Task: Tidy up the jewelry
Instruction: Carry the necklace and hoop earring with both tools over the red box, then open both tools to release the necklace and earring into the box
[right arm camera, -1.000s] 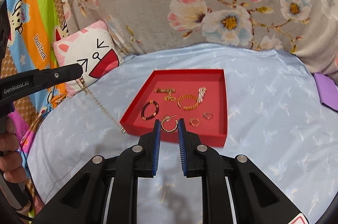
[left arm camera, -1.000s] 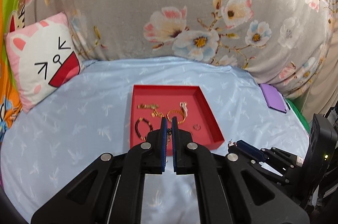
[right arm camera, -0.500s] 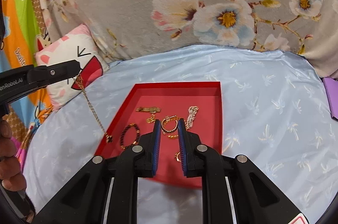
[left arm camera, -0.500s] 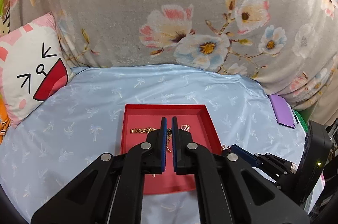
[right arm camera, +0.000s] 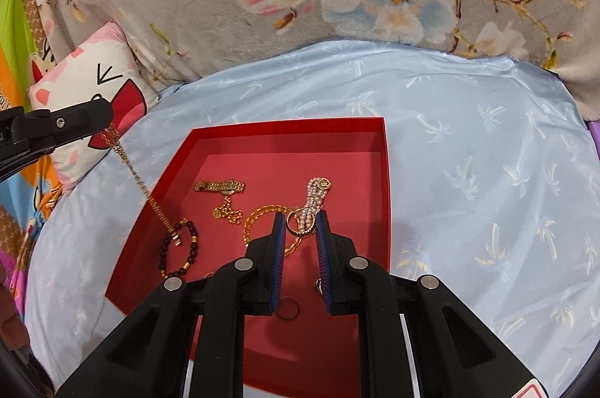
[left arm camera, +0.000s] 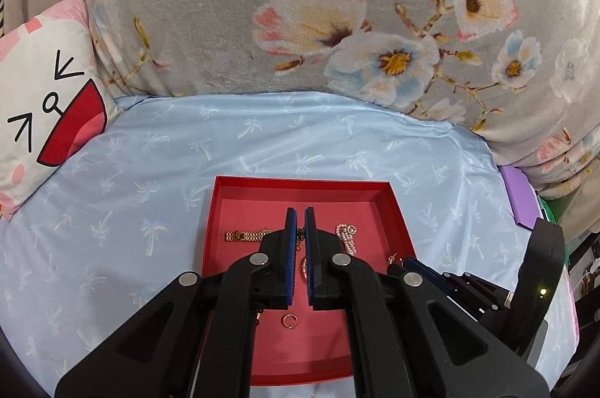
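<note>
Both your grippers have advanced over the red tray (right arm camera: 378, 165): left gripper (right arm camera: 103, 120) clenches the gold chain (right arm camera: 138, 178), right gripper (right arm camera: 299, 223) grasps a hoop earring (right arm camera: 300, 223), ready for placing.

You've got a light blue sheet with a pale palm-tree print (left arm camera: 300, 143) covering the bed, and a grey plush blanket with big pink, white and blue flowers (left arm camera: 262, 4) banked up along its far edge. At your far left a white-and-pink cartoon-face pillow (left arm camera: 41, 90) leans against that blanket; a bright cartoon-print fabric (right arm camera: 15, 34) shows behind it in the right wrist view. A flat purple item (left arm camera: 519, 195) lies at the sheet's right edge, too cropped to identify.
</note>
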The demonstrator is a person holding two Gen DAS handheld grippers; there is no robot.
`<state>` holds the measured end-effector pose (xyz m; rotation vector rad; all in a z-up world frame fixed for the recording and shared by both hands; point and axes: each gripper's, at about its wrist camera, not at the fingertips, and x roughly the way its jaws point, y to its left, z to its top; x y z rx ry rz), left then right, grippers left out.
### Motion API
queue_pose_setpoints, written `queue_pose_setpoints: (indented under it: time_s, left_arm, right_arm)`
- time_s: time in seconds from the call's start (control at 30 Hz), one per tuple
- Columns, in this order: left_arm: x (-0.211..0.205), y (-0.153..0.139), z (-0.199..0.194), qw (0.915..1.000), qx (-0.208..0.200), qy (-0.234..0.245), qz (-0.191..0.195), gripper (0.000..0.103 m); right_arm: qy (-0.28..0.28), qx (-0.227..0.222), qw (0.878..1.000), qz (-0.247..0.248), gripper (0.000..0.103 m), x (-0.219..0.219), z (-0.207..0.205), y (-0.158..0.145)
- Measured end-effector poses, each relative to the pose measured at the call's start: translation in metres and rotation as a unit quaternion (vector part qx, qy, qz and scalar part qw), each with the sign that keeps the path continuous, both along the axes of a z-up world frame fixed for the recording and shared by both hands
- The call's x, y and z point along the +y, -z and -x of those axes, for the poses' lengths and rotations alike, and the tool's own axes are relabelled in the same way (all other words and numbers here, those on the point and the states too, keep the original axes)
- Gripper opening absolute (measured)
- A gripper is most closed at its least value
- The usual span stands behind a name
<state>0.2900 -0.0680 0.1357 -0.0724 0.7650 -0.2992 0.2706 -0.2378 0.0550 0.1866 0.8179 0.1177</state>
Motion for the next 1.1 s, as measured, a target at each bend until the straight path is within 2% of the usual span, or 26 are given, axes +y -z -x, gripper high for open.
queue_pose_setpoints:
  time_s: [0.27, 0.5, 0.63, 0.7, 0.8, 0.97, 1.1]
  left_arm:
    - [-0.007, 0.015, -0.006, 0.9999, 0.009, 0.003, -0.006, 0.003]
    - [-0.010, 0.021, -0.008, 0.9999, 0.007, -0.008, -0.010, 0.005]
    - [-0.008, 0.020, -0.006, 0.9997, 0.000, -0.021, -0.013, 0.024]
    - [-0.005, 0.018, -0.005, 0.9996, -0.002, -0.026, -0.009, 0.026]
    - [-0.001, 0.012, 0.003, 0.9991, -0.016, -0.036, -0.017, 0.035]
    - [0.004, 0.003, 0.024, 0.9984, -0.032, -0.037, -0.030, 0.036]
    - [0.009, 0.004, 0.051, 0.9974, -0.037, -0.041, -0.047, 0.035]
  right_arm:
    - [0.008, 0.015, 1.000, 0.000, 0.016, -0.005, -0.009, 0.021]
    - [0.013, 0.009, 1.000, -0.001, 0.019, -0.010, -0.009, 0.022]
    - [0.014, -0.002, 1.000, -0.003, 0.020, -0.012, -0.005, 0.015]
    - [0.016, -0.013, 1.000, -0.004, 0.030, -0.013, 0.001, 0.008]
    - [0.014, -0.028, 0.999, -0.006, 0.033, -0.012, 0.011, -0.003]
    - [0.012, -0.059, 0.998, 0.008, 0.044, -0.002, 0.040, -0.024]
    - [0.010, -0.070, 0.997, 0.018, 0.049, 0.010, 0.069, -0.033]
